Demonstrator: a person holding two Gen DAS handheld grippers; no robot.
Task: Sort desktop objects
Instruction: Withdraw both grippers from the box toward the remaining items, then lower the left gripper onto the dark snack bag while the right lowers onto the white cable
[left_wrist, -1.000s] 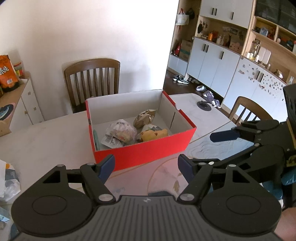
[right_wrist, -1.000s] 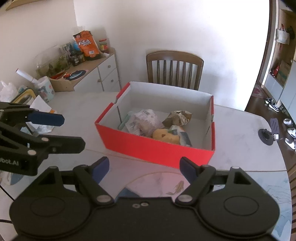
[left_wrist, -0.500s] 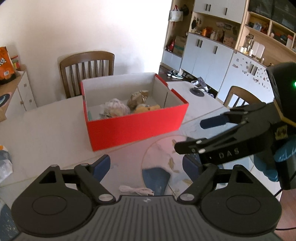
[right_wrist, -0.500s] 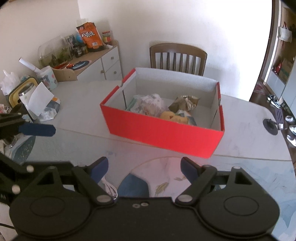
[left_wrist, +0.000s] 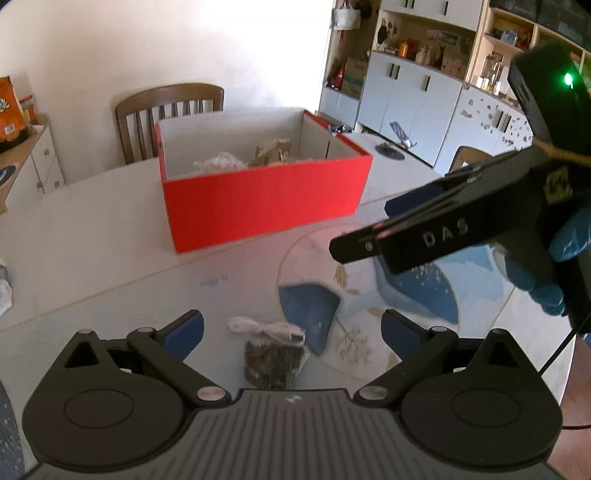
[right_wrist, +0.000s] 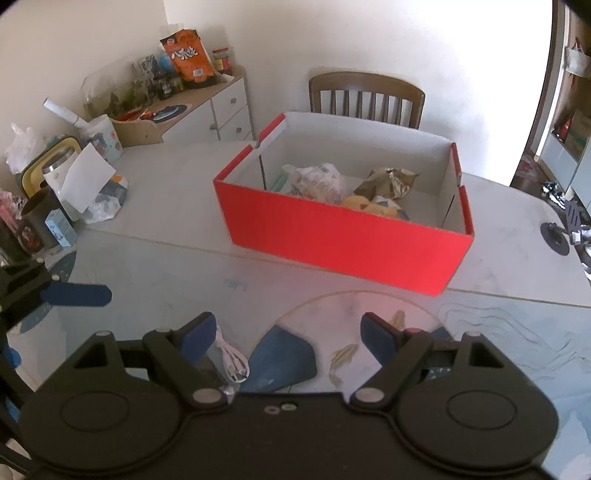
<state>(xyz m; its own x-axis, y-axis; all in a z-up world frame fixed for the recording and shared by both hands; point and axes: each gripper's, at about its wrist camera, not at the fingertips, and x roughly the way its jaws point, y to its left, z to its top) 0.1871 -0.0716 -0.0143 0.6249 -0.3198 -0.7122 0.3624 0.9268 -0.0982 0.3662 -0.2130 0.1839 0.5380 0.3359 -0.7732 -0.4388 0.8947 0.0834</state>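
A red box (left_wrist: 266, 199) (right_wrist: 343, 236) with white inner walls stands on the table and holds several crumpled wrappers and a yellow item (right_wrist: 369, 205). Close to me on the table lie a coiled white cable (left_wrist: 266, 330) (right_wrist: 232, 356) and a dark packet (left_wrist: 273, 362). My left gripper (left_wrist: 291, 332) hovers over them, its jaws still opening, with the cable and packet lying between the fingers, untouched. My right gripper (right_wrist: 286, 334) is open and holds nothing; the cable lies by its left finger. In the left wrist view the right gripper (left_wrist: 443, 229) reaches in from the right.
A wooden chair (right_wrist: 365, 96) stands behind the box. Cups, a kettle (right_wrist: 55, 177) and bags crowd the table's left side. A sideboard (right_wrist: 177, 110) carries snacks. A black disc (right_wrist: 554, 236) lies at the far right. A gloved hand (left_wrist: 554, 266) grips the right gripper.
Both grippers sank toward the table and pulled back from the box. The left jaws spread wider. The cable and the dark packet came into view between the left fingers.
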